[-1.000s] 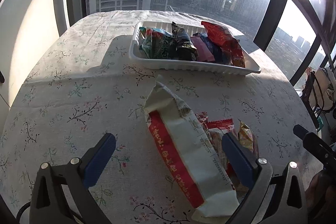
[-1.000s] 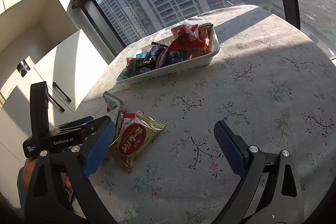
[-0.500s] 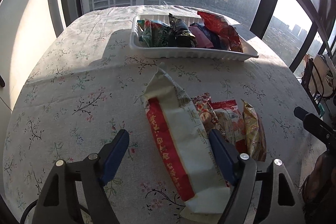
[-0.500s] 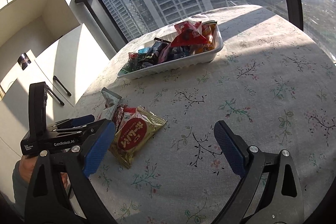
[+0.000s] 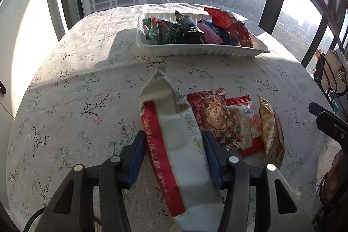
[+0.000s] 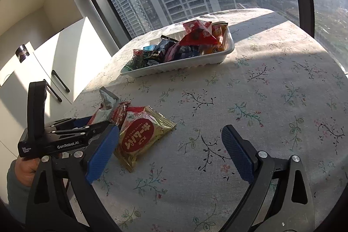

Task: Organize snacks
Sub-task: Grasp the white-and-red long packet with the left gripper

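Observation:
A long white packet with a red stripe [image 5: 174, 140] lies on the flowered tablecloth between the jaws of my left gripper [image 5: 174, 145]. The jaws are closing and both blue pads touch the packet's long sides. Right of it lie a red heart-print packet [image 5: 215, 116], a white-and-red packet [image 5: 245, 123] and a gold packet [image 5: 271, 129]. The white tray [image 5: 195, 51] at the far side holds several snack packets. My right gripper [image 6: 169, 149] hovers open over bare cloth, its left pad just beside the gold packet [image 6: 143, 140]; the left gripper [image 6: 93, 123] shows at that view's left.
The round table ends close behind the tray [image 6: 174, 66], with tall windows beyond. White cupboards [image 6: 54, 62] stand to the left. A dark rack with bags [image 5: 330, 75] stands off the table's right side. Bare cloth spreads right of the loose packets.
The left gripper's jaws have narrowed from wide apart to touching the long white packet's sides. The right gripper has stayed open in about the same place.

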Motion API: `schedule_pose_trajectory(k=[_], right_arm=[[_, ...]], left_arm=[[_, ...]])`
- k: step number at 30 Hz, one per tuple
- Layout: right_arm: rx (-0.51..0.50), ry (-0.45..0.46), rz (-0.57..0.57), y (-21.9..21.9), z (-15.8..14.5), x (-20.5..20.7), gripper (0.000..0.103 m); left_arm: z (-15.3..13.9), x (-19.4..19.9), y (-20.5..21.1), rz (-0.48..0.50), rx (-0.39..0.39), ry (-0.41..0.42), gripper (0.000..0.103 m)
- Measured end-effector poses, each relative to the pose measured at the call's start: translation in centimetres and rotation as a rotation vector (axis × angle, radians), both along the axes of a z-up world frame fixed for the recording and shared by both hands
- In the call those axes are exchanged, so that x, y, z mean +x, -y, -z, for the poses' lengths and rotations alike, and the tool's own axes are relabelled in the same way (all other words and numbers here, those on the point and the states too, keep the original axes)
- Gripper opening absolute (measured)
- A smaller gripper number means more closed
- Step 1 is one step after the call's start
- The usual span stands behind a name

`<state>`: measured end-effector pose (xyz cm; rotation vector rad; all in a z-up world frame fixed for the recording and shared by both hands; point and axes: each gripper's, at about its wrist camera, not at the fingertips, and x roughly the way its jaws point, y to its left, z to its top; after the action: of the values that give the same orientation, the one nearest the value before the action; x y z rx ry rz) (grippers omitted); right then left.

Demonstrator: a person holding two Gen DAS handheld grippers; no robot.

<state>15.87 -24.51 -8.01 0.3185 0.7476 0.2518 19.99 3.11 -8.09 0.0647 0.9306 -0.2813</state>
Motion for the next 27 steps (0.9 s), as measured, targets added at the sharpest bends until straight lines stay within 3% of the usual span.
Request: schedule_pose_trajectory(k=[9,18,27], right_arm=[[-0.018,-0.012,-0.019,-0.7,-0.1,-0.1,0.096],[-0.011,-0.061,-0.078,-3.3,0.1,0.4,0.096],[-0.092,-0.115,-0.111,-7.1,0.7,2.4,0.095]], left_arm=[[0.1,-0.5,-1.0,0.015,0.01,0.015,0.039],[0.0,-1.4,-2.4,0.017,-0.047,0.02,0.037],[-0.1,-2.0,-2.9,0.026,-0.091,0.025,0.037]])
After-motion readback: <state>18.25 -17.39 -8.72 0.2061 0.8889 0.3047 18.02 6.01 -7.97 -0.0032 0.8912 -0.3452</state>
